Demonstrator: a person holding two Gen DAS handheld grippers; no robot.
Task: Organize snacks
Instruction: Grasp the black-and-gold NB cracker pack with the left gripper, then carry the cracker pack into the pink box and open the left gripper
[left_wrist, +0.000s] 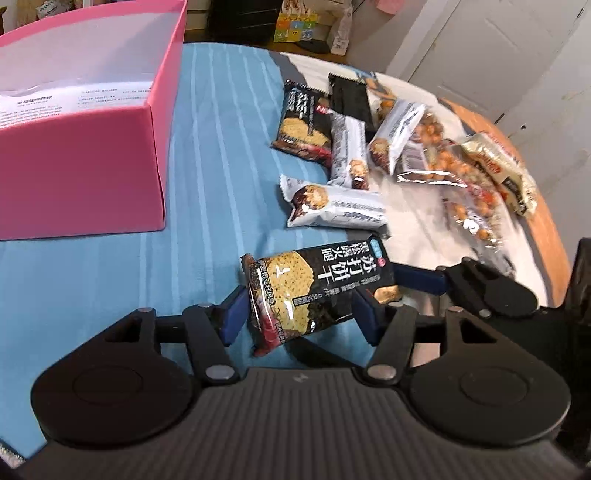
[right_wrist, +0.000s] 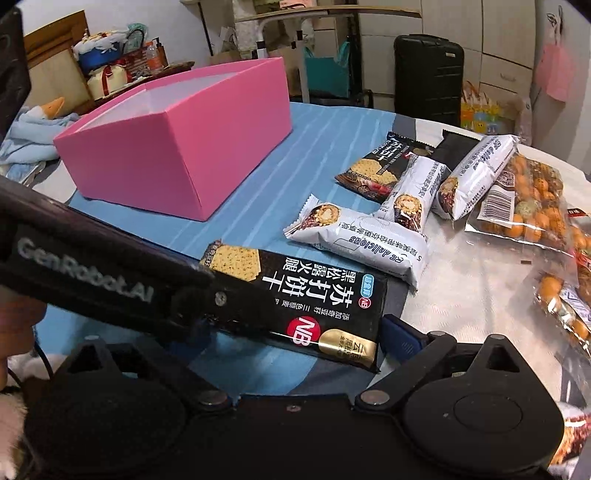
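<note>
Left claw (left_wrist: 297, 314): closed on a glossy black cracker pack (left_wrist: 317, 291), held between blue pads above the striped blue cloth (left_wrist: 221, 147).
Right claw (right_wrist: 288, 332): spread wide around the same pack (right_wrist: 295, 295).
Box (left_wrist: 85, 162): pink card, rectangular, set left.
Pile: white foil bars (left_wrist: 336, 206), clear nut bags (right_wrist: 532, 206).

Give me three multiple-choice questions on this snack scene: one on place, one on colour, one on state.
1. Where is the box relative to the snack pile?
A left
B right
C on top

2. What colour is the box?
A blue
B pink
C white

3. The black cracker packet is:
A inside the box
B torn open
C between the left gripper fingers

Answers:
1 A, both views show the box left of the snacks.
2 B, its walls are pink.
3 C, blue pads flank the sealed packet.
</note>
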